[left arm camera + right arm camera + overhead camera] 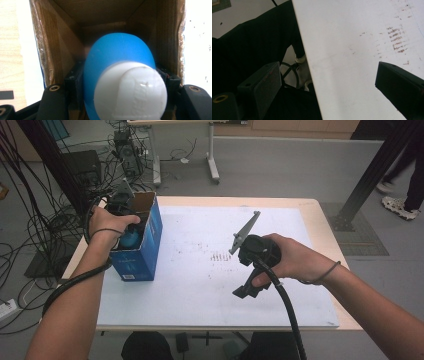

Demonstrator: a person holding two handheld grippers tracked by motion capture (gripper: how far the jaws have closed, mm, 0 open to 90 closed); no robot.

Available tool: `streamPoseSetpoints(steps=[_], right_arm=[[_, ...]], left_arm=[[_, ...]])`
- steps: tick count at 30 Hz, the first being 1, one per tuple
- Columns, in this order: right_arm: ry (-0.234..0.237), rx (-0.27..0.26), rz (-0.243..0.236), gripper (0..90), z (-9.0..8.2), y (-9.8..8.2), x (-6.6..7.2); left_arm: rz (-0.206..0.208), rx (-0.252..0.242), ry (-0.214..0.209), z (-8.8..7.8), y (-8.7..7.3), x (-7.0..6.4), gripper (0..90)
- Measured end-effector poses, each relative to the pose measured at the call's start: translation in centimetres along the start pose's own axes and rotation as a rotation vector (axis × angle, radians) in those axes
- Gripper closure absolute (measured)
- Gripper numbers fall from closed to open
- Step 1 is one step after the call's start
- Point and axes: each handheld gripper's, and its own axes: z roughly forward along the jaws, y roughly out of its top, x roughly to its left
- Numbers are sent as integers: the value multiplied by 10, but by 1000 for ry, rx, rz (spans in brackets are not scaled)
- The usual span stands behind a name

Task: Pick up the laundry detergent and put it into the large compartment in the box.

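A blue cardboard box [142, 252] stands open-topped at the left of the table. My left gripper [122, 77] reaches into it, with brown box walls [50, 50] on both sides. Its jaws press on either side of a round blue bottle [117, 52] with a white cap [130, 92]. In the high view the bottle [131, 239] shows just under my left hand [107, 222]. My right gripper [245, 292] hovers over the white mat [200, 285] at centre right, tilted toward the near edge. In its own view the right gripper [329, 75] is open with nothing between its jaws.
The mat [352, 50] carries faint brown marks [220, 256] near its middle. Its near edge runs between the right jaws, with the person's dark trousers [249, 42] below. Cables [30, 220] crowd the floor at the left. A black post [372, 170] and another person's legs [407, 180] stand far right.
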Motion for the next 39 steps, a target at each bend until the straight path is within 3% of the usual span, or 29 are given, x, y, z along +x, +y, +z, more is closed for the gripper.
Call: streamPoseSetpoints(steps=[39], right_arm=[[-2,-4,-2,63,-1,-1,0]], left_arm=[[1,-3,1,0,-1,0,377]])
